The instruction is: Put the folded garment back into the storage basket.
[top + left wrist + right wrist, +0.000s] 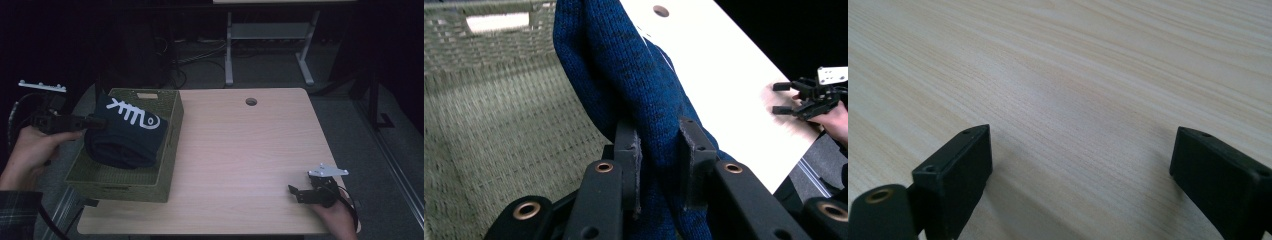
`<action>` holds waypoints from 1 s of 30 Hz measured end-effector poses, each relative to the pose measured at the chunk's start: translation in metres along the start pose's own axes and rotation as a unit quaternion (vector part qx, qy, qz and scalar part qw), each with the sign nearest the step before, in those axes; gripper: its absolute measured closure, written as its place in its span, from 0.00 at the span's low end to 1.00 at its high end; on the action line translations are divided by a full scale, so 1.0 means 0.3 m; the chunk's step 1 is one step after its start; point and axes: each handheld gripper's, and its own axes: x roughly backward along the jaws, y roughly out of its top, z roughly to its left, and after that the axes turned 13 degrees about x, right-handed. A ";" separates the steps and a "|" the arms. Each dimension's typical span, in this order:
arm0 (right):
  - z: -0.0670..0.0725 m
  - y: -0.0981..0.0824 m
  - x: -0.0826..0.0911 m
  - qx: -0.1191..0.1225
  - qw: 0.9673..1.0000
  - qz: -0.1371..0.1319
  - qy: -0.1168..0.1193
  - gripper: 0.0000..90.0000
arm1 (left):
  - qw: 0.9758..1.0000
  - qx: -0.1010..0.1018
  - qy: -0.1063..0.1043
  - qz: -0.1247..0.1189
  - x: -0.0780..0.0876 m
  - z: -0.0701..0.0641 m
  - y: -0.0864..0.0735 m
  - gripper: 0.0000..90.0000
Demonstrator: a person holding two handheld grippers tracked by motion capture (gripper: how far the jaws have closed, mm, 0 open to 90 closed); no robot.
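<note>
The left gripper [95, 123] is pinching a folded blue sweater [127, 135]. In the left gripper view, the two black pads [633, 165] squeeze the thick knit [624, 85] between them, so the jaws are only partly closed and the cloth fills the gap.

The sweater hangs over the green basket [125, 187], at the left side of the table [240, 150]. In the high view it lies at about 3 o'clock from the left gripper. Its long way runs from 12 o'clock down to 6 o'clock, along the basket. The white drawing on it is at the far end.

The basket floor is right under the sweater, so I think the next move is straight down, then let go.

The right gripper [298, 194] rests on the table at about 4 o'clock from the basket, well apart from it. Its jaws are wide open and hold nothing. The left hand [30, 150] is much nearer to the sweater.
</note>
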 end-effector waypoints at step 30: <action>0.000 0.000 -0.001 0.000 1.000 0.000 0.000 0.11 | 0.997 0.049 -0.004 0.056 -0.235 0.173 -0.093 0.81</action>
